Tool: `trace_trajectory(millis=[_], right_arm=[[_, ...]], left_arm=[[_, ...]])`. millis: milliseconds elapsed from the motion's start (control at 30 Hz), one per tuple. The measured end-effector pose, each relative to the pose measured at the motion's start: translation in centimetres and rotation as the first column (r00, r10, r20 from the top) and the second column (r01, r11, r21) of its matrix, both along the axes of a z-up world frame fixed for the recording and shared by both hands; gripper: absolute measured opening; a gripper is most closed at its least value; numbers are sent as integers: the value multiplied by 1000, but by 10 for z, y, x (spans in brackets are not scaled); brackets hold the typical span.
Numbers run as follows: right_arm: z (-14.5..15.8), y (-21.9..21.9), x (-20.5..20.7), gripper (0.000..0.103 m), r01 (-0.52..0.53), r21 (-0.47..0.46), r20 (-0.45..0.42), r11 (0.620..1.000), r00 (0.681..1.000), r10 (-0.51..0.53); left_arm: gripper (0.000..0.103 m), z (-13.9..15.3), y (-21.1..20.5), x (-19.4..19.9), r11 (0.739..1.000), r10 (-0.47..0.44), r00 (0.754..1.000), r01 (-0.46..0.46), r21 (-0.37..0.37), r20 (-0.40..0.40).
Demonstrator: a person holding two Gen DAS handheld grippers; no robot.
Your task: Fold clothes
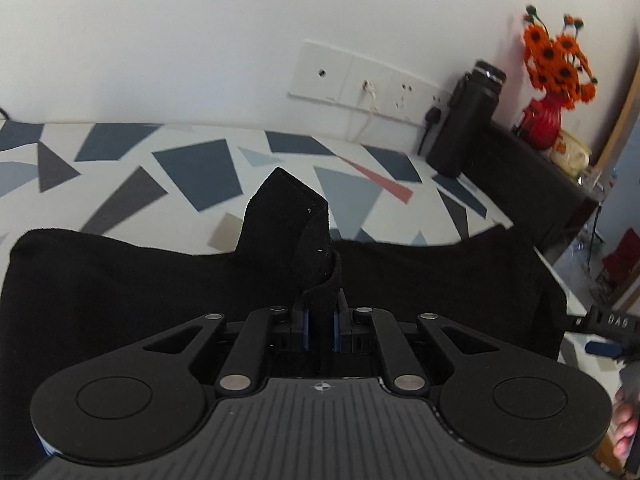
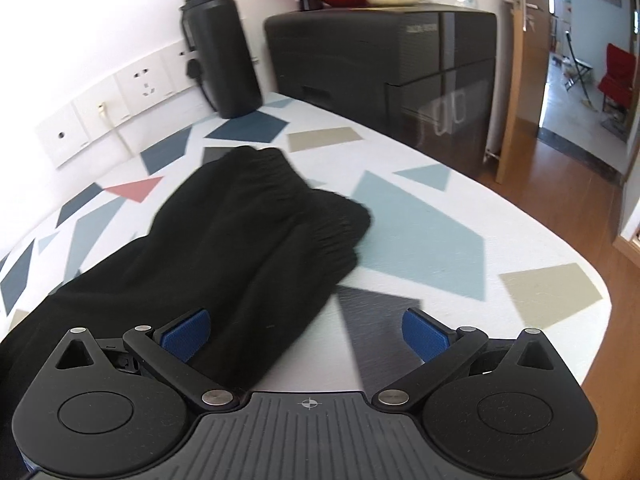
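while the left claw (image 1: 320, 312) is pinching a raised flap of the black trousers (image 2: 224, 248), which are lying on the table (image 2: 500, 208) near the flask (image 2: 218, 44), the right claw (image 2: 306, 332) is gaping empty over their edge; the thin pinch is risking a slip, and one-sided lifting is risking a crooked fold.

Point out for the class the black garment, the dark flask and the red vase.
black garment (image 2: 224, 248): right wrist view, on the mid-fabric of the legs.
dark flask (image 2: 218, 48): right wrist view, on its body.
red vase (image 1: 540, 122): left wrist view, on its belly.

Home: flower vase (image 1: 546, 120), flask (image 2: 218, 44)
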State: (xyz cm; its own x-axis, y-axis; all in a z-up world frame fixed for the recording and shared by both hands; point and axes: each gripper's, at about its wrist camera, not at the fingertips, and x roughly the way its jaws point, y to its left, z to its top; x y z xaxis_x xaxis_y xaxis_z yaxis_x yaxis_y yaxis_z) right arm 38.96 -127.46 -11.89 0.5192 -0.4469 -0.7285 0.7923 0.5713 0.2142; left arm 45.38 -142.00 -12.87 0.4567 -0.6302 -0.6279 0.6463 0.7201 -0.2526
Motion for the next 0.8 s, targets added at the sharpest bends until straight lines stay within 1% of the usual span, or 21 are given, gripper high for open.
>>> trace_trajectory(millis=[67,100,133,167,200,233,267,300,333,400,467,500,567,633,667,767,800], right_arm=[[-4,-11,-3,102,8,17,9,1000,1000,-8],[-6,-17,-5,102,12,25,15,1000,1000,-13],[-8,-22,-6,102,20,31,21,999,1000,-21],[-10,-25,-6,102,28,36,24,999,999,-29],[-12,-29,-7,102,35,41,27,999,999,-36],[-15,-34,-6,102,42,47,27,998,999,-43],[-18,-39,-4,102,49,52,28,997,998,-50],[-20,-42,-3,102,55,51,31,997,998,-57],[-21,-45,-1,102,60,45,37,997,997,-62],[-23,-51,5,102,65,31,48,997,997,-66],[-25,-55,13,102,57,8,51,998,997,-58],[-26,-57,18,102,51,-4,51,999,997,-51],[-28,-59,29,102,23,-32,45,999,999,-22],[-28,-58,39,102,-14,-49,48,999,999,16],[-28,-58,42,102,-26,-52,52,998,998,29],[-27,-56,47,102,-50,-69,51,996,997,54],[-27,-55,49,102,-59,-74,51,996,997,62]], left_arm=[[12,-11,-13,-5,997,-31,1000,31,65,-4],[14,-13,-15,-8,996,-47,999,46,77,10],[27,-13,-16,-10,994,-64,998,61,85,25],[36,-12,-18,-12,992,-97,995,95,85,20],[61,-9,-19,-13,989,-123,992,121,85,15],[77,-3,-18,-16,988,-131,991,127,83,40],[79,4,-17,-20,988,-137,988,131,81,70],[81,12,-12,-25,988,-150,982,145,55,112],[88,20,-7,-27,987,-160,978,157,31,138],[90,35,6,-26,991,-134,978,137,-10,162],[91,42,23,-19,997,-62,987,69,-39,149],[92,43,33,-15,999,-15,991,20,-38,136],[92,37,52,-7,996,88,991,-88,-3,106],[92,28,75,4,975,214,975,-217,50,62],[92,24,84,7,965,251,967,-254,68,46],[92,11,95,10,941,304,952,-306,143,42],[92,9,92,10,943,291,956,-294,153,44]])
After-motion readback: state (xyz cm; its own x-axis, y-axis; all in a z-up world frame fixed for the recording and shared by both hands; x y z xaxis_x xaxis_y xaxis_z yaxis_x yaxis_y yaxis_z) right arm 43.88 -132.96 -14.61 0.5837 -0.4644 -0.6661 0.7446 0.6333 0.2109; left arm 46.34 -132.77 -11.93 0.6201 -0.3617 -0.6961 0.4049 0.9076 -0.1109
